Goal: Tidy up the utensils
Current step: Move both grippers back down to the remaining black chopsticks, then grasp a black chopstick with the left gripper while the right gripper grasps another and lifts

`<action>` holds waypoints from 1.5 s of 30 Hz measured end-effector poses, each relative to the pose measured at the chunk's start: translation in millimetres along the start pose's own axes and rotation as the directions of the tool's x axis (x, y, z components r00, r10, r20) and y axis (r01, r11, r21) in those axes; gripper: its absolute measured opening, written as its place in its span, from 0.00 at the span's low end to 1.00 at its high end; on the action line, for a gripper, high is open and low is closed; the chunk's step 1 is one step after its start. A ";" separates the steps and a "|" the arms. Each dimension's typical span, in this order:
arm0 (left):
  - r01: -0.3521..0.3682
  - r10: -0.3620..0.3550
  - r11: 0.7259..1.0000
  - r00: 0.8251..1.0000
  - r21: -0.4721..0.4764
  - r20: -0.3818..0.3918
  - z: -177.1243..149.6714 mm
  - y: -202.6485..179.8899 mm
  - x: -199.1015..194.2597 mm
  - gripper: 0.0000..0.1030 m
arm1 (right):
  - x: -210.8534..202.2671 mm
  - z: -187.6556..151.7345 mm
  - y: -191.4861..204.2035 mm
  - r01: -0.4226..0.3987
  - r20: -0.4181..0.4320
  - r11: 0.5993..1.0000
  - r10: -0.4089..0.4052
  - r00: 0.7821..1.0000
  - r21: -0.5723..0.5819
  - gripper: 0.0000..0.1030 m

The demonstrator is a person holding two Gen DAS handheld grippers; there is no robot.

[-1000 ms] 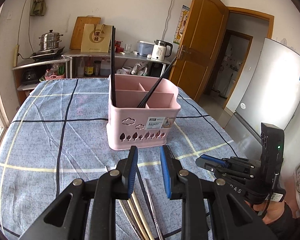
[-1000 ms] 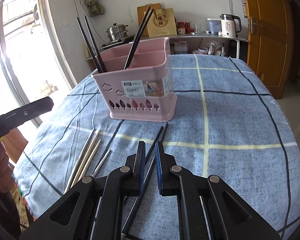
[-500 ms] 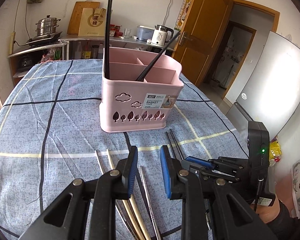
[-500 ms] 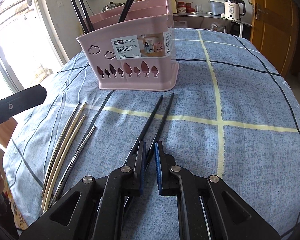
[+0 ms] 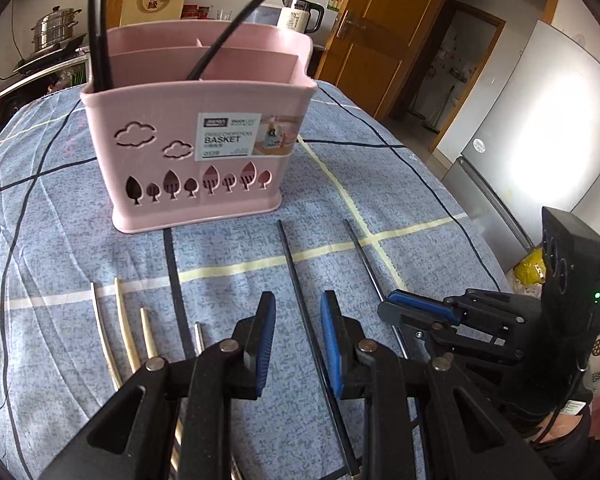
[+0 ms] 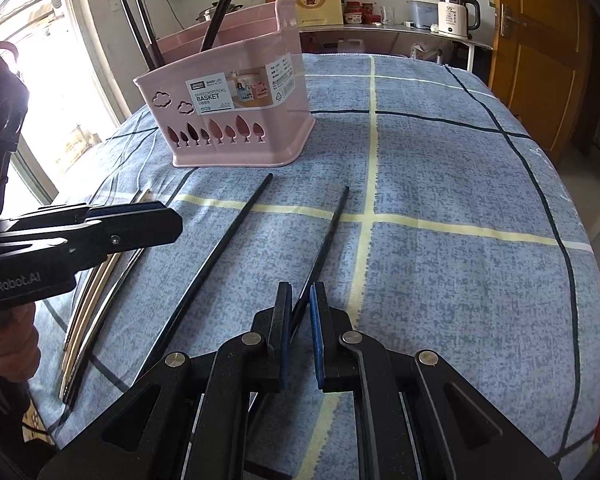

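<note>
Both wrist views low, close, share pink basket [image 5: 196, 152] [image 6: 236, 120].

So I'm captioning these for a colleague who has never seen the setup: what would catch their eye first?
Probably the pink basket standing on the blue checked tablecloth, black chopsticks poking out of it. Next, the two loose black chopsticks lying in front of it, each lined up between an open gripper's fingers: the left gripper over one, the right gripper over the other. Pale chopsticks lie further left.

pink basket [image 5: 188, 120] label: "BASKET", "0129" | left tool [image 6: 136, 224] body: "GenRobot.AI" | kettle [image 6: 456, 14]: "55°"
</note>
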State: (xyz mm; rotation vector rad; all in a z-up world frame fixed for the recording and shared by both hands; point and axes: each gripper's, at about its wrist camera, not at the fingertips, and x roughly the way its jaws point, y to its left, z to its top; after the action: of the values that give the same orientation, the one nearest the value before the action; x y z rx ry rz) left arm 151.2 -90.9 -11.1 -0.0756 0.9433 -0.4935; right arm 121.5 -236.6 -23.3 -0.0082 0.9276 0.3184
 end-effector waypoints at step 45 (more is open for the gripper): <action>-0.018 0.015 1.000 0.993 0.024 0.113 38.5 -6.0 -52.1 0.06 | -45.5 53.1 8.5 -0.026 0.197 1.000 0.022 0.980 0.018 0.06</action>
State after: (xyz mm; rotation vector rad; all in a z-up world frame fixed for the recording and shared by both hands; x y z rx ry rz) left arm 154.2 -79.1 52.8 -0.0725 0.8259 -0.4808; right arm 135.5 -233.0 45.7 0.0523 0.7347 0.3263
